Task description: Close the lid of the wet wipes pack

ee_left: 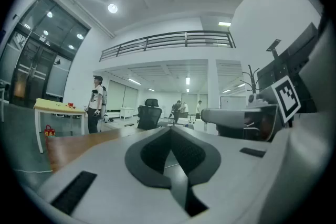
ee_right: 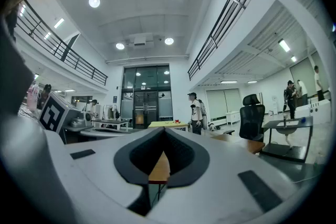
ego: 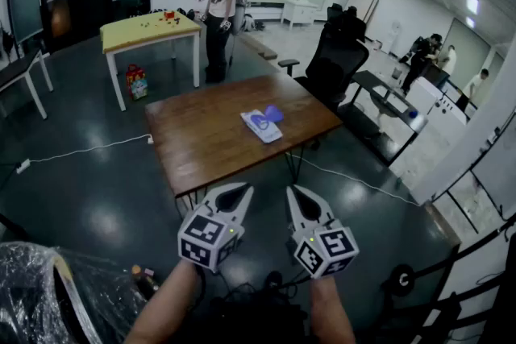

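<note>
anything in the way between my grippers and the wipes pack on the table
Nothing visible does. The wet wipes pack lies alone on the wooden table, and only bare tabletop and open floor separate it from the left gripper and right gripper.

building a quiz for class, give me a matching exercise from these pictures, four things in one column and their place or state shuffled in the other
1 wipes pack
2 office chair
3 standing person
4 left tongs

a beside the yellow table
b shut, empty, short of the brown table
c on the brown table, lid open
d by the brown table's far right corner

Pairs: 1-c, 2-d, 3-a, 4-b
</note>
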Demonstrator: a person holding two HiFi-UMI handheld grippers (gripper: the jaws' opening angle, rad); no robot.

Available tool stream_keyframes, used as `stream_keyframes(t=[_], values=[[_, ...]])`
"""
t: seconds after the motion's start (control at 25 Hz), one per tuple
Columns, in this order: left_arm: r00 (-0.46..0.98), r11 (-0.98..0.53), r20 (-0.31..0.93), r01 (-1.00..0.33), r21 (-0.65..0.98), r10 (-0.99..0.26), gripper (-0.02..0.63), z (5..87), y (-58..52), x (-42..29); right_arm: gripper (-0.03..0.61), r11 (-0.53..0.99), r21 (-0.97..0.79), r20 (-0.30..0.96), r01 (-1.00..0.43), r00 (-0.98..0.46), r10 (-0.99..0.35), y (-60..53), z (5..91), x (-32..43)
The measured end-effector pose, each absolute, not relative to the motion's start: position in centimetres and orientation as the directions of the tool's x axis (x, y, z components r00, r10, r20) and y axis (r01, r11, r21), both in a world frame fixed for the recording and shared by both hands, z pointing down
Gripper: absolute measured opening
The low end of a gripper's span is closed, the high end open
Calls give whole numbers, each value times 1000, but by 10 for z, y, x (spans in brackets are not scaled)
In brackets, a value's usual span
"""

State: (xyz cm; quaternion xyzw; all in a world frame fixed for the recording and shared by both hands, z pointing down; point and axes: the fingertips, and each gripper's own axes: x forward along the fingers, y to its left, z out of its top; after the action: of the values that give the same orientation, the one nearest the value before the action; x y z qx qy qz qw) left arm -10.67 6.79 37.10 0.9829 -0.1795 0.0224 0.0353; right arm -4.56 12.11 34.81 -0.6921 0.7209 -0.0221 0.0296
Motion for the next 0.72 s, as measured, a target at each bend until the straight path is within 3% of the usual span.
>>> stream_keyframes(t=[0.72], values=[[938, -936, 64, -344, 76, -339, 6, 372, 59, -109, 9, 30, -93, 16, -995, -32, -999, 110, 348, -50]])
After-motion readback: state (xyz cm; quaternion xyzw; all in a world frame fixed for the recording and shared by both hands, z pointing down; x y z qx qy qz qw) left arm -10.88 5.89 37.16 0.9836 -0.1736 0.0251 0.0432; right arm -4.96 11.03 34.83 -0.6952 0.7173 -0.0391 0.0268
